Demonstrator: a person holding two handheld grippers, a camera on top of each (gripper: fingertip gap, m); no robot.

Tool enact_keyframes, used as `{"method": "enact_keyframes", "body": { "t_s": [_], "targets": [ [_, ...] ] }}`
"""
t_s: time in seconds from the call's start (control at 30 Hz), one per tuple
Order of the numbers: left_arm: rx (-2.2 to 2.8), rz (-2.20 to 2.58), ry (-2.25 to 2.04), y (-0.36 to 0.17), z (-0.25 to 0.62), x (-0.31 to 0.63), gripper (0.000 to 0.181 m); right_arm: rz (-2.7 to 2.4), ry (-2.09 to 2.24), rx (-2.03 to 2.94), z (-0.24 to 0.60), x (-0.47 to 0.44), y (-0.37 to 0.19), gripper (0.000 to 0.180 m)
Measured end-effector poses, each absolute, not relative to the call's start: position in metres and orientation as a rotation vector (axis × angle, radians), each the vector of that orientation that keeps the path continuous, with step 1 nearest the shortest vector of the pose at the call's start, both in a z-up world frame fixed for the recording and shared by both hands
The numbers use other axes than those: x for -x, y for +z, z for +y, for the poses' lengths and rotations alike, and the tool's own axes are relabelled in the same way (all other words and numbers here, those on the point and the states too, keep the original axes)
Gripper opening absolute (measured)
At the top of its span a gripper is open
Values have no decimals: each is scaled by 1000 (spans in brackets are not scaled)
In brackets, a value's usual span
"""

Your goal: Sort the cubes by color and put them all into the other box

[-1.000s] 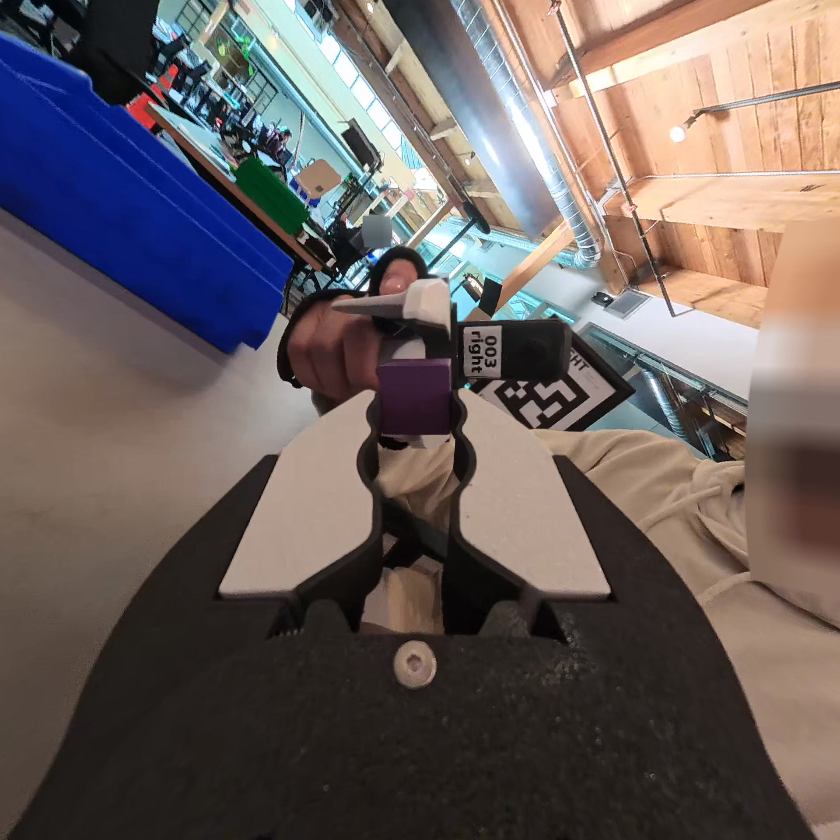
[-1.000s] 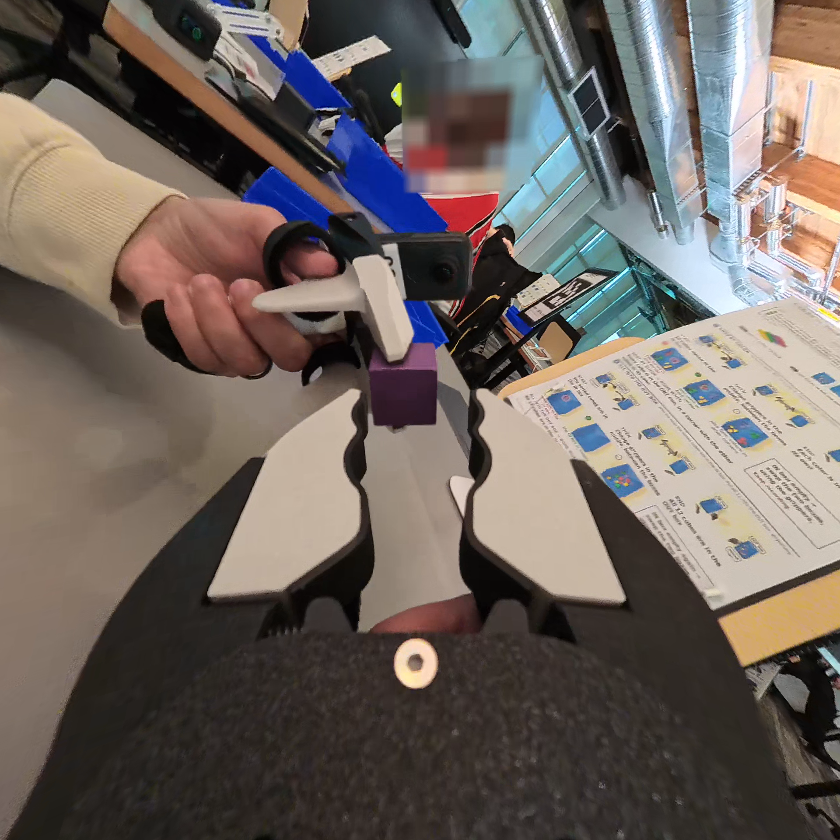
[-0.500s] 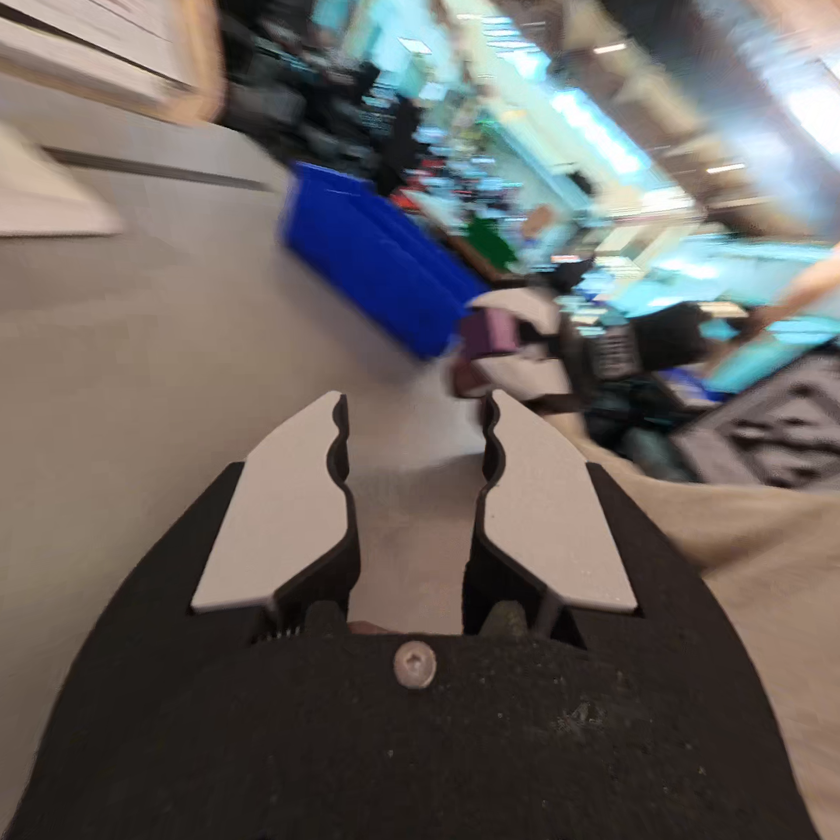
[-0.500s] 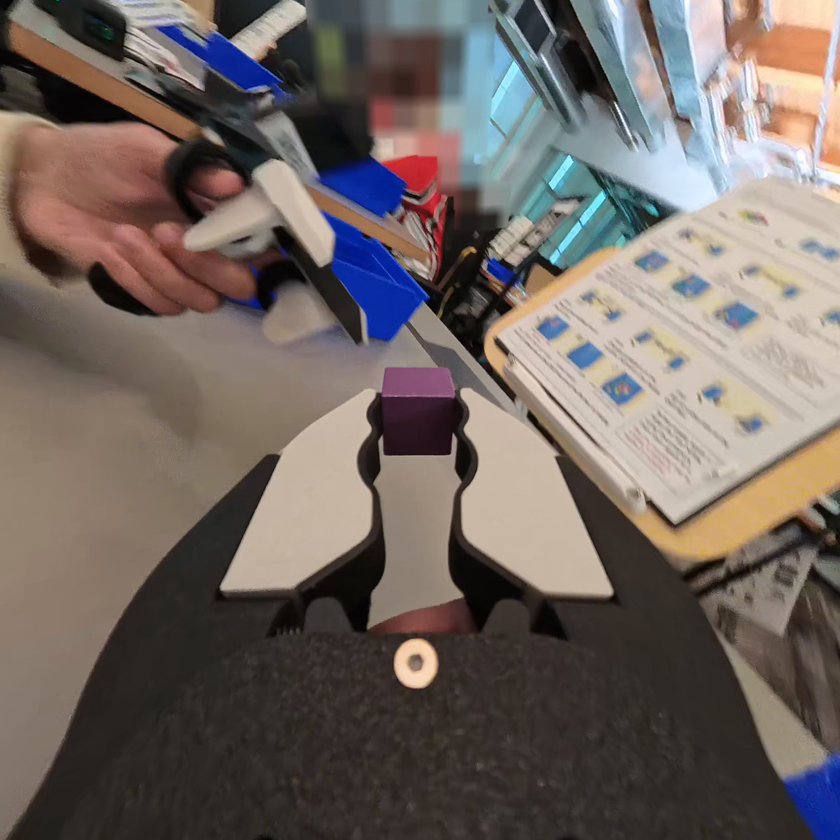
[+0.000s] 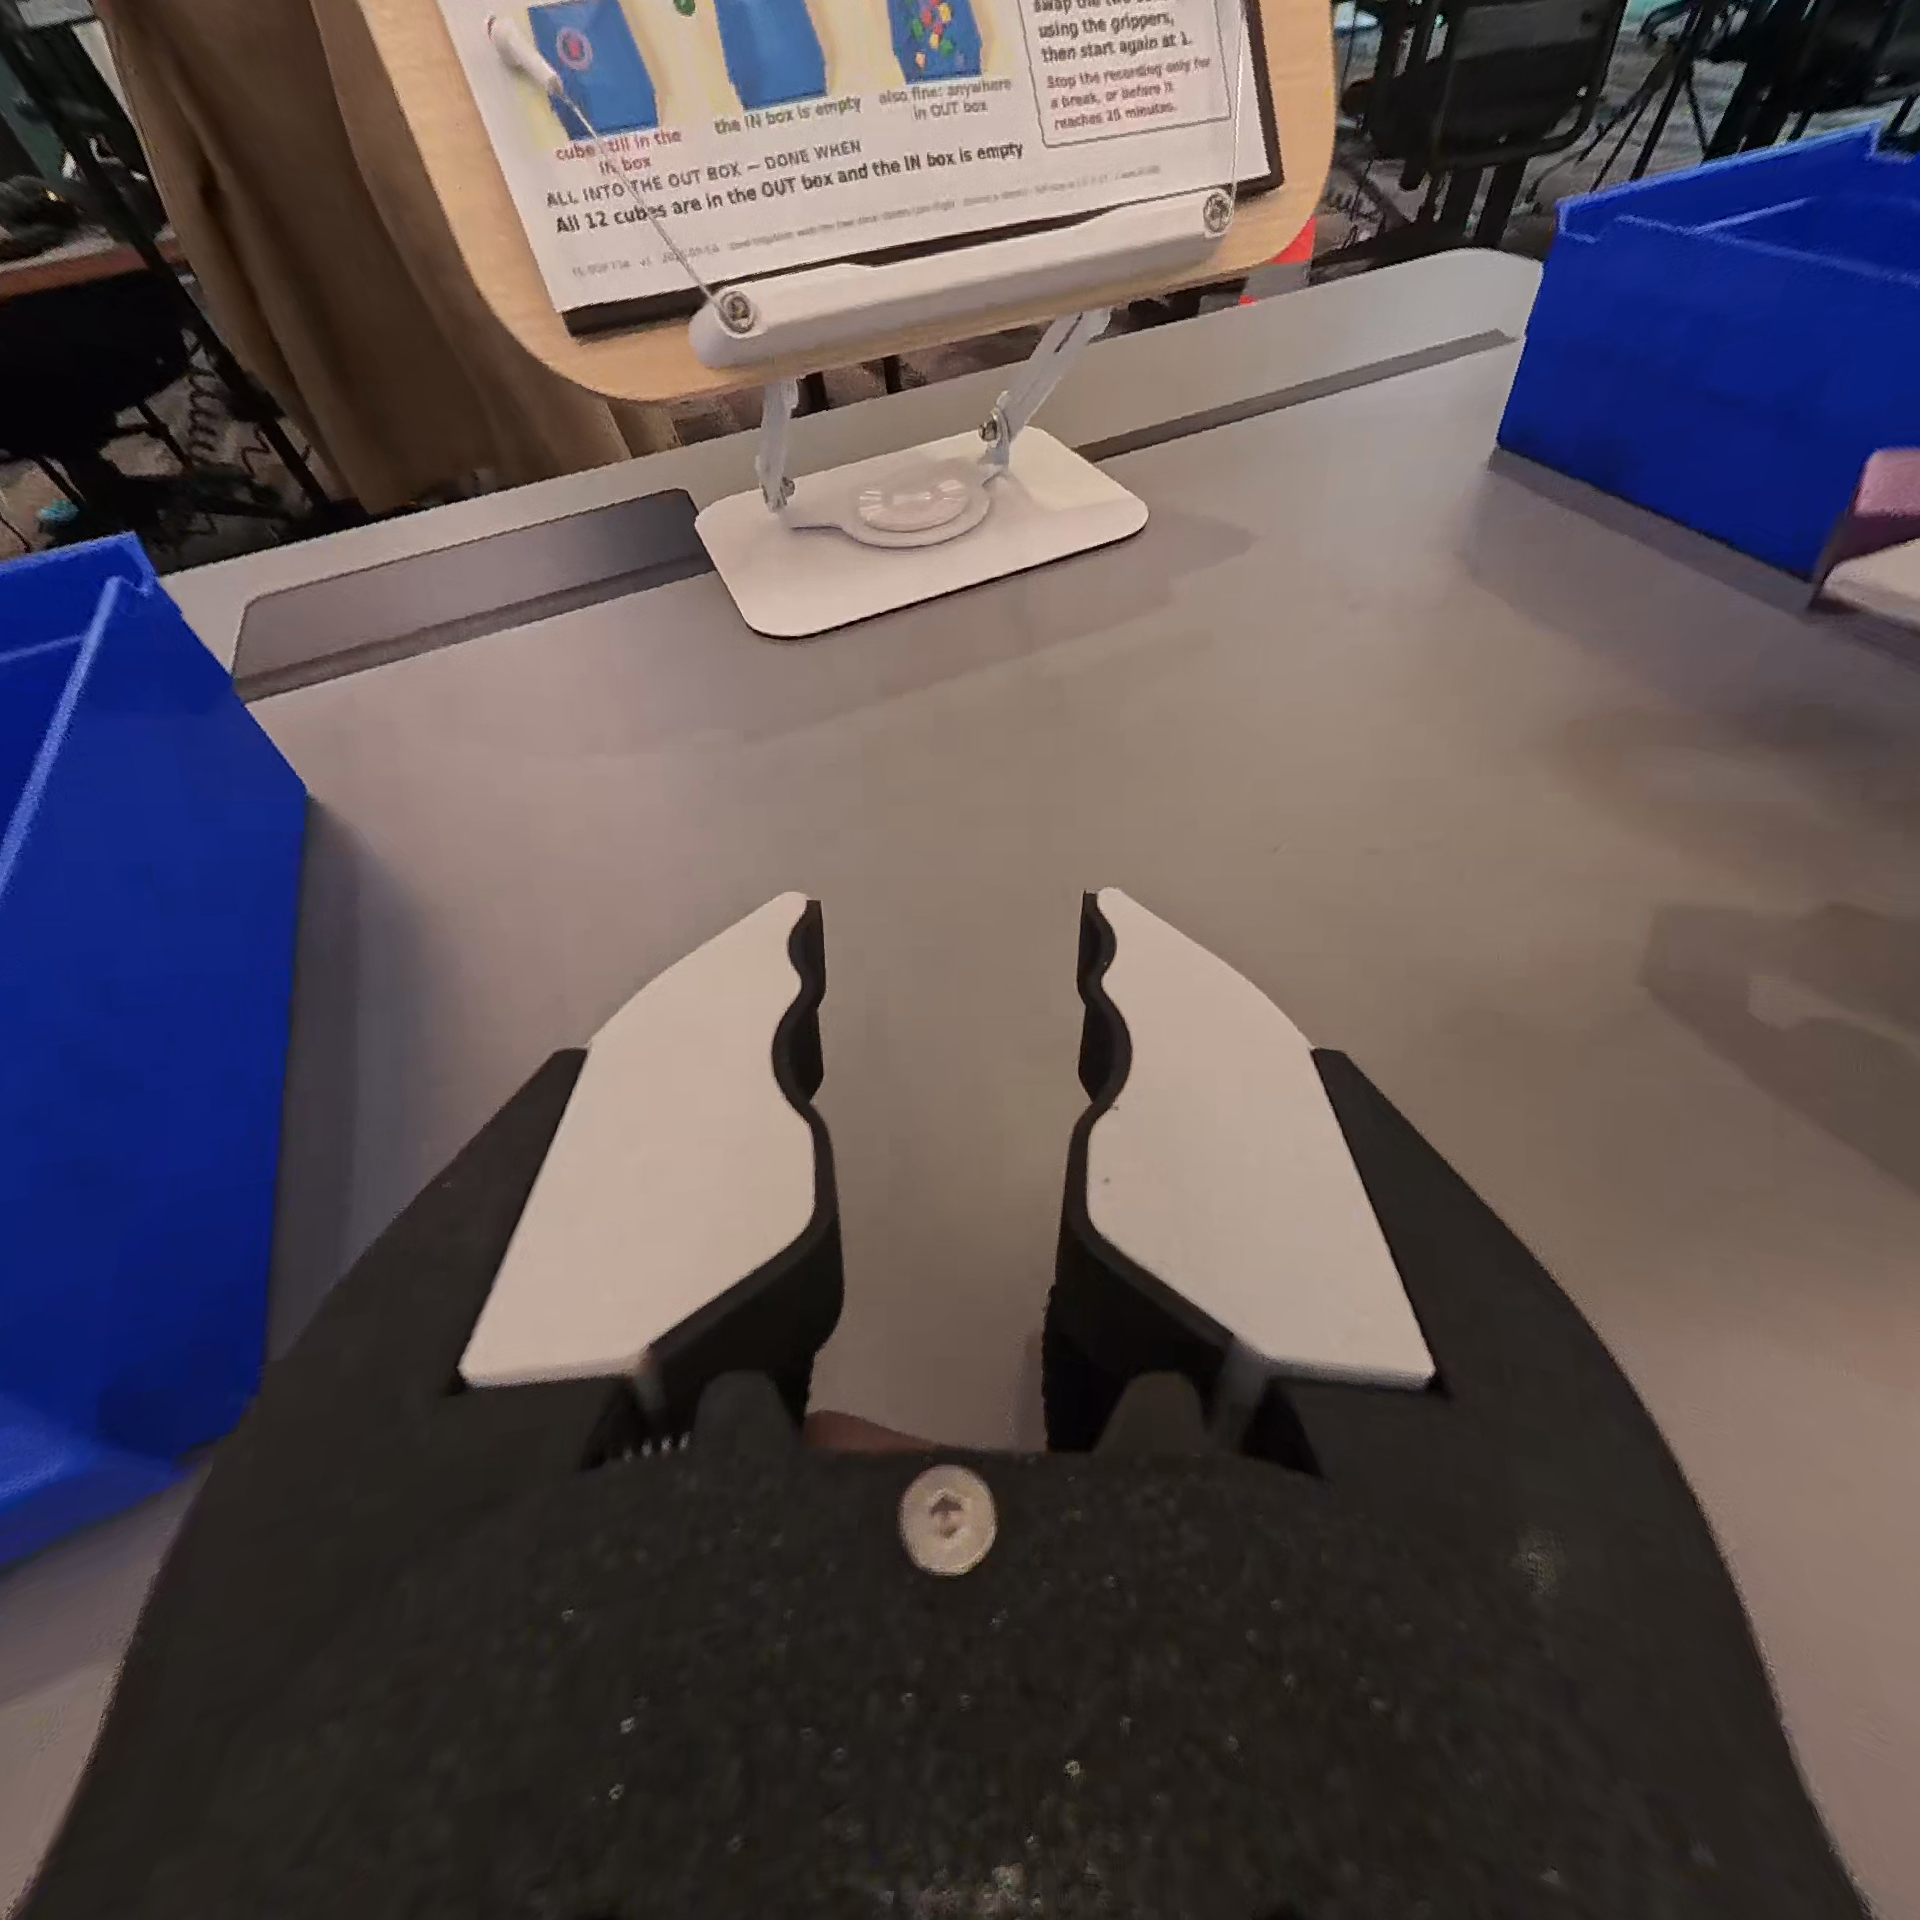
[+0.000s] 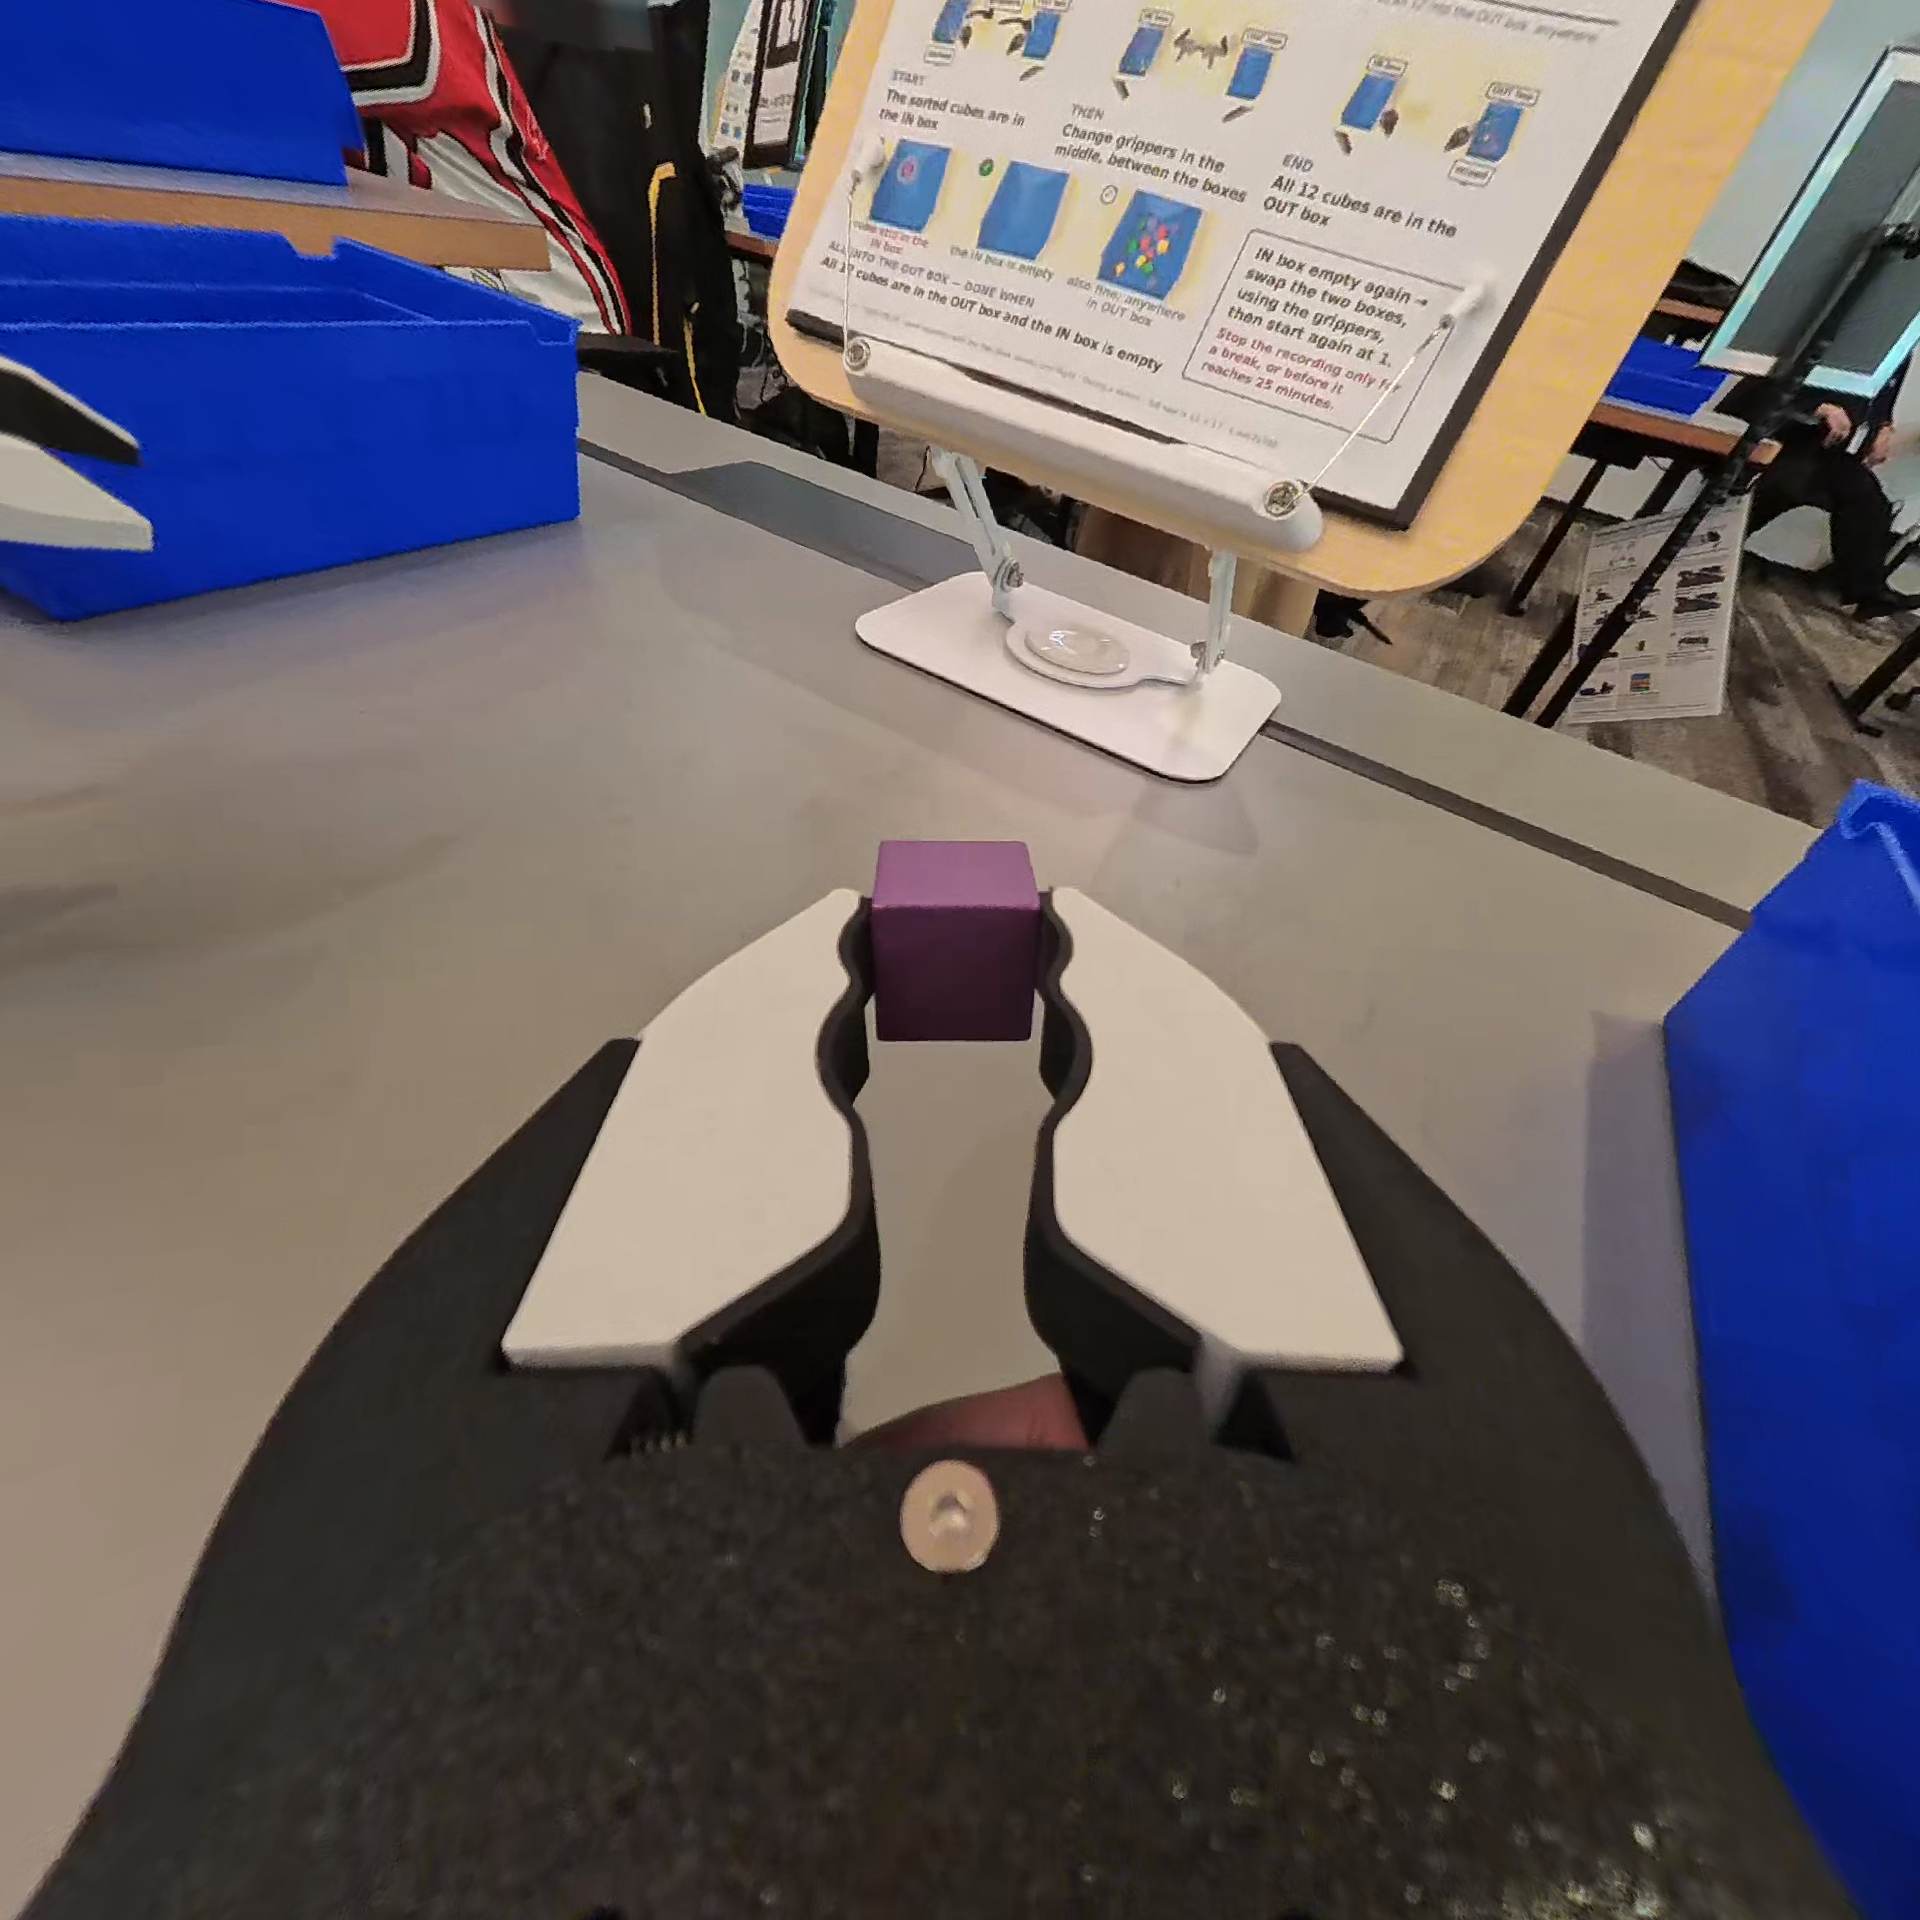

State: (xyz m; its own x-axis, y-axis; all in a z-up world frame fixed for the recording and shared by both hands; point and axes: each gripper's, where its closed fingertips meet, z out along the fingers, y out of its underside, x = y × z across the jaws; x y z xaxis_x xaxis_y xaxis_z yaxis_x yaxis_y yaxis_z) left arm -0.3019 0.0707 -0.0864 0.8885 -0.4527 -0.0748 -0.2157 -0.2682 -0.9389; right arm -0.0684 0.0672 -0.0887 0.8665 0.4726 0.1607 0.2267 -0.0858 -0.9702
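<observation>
My right gripper [image 6: 951, 914] is shut on a purple cube [image 6: 954, 948], held at the fingertips above the grey table [image 6: 416, 831]. My left gripper [image 5: 948, 909] is open and empty over the middle of the table [image 5: 1247, 779]. One blue box stands at the left [image 5: 125, 987] [image 6: 291, 416], the other at the right [image 5: 1714, 343] [image 6: 1808, 1247]. The cube also shows at the right edge of the left wrist view [image 5: 1886, 509], beside the right gripper's fingers [image 5: 1875, 587]. The left gripper's fingertips [image 6: 62, 499] show at the left edge of the right wrist view. The insides of both boxes are hidden.
An instruction sheet on a wooden board stands on a white stand [image 5: 925, 530] [image 6: 1070, 665] at the table's far edge, between the boxes. Beyond the table are chairs, other tables and a seated person.
The purple cube passed from my left gripper to my right one. The left gripper opened and drew away. Both grippers swung from facing each other to pointing over the table toward the stand.
</observation>
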Motion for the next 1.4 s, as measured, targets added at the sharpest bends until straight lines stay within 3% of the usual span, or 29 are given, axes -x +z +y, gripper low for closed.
{"method": "enact_keyframes", "body": {
  "t_s": [0.13, 0.27, 0.47, 0.67, 1.4],
  "targets": [
    [1842, 533, -252, -82, 65, 295, 46, -529, 95, 1661, 65, 34, -38, 29],
    [1844, 559, -272, -83, 61, 290, 46, -476, -115, 1889, 82, -83, 16, 29],
    [1851, 602, -311, -84, 59, 281, 47, -580, -335, 2671, 119, -240, -74, 30],
    [1842, 634, -306, -83, 58, 277, 47, -548, -278, 3053, 117, -276, -143, 30],
    [1832, 677, -411, -77, 40, 262, 47, -878, -542, 3298, 87, -298, -185, 31]
  ]
}}
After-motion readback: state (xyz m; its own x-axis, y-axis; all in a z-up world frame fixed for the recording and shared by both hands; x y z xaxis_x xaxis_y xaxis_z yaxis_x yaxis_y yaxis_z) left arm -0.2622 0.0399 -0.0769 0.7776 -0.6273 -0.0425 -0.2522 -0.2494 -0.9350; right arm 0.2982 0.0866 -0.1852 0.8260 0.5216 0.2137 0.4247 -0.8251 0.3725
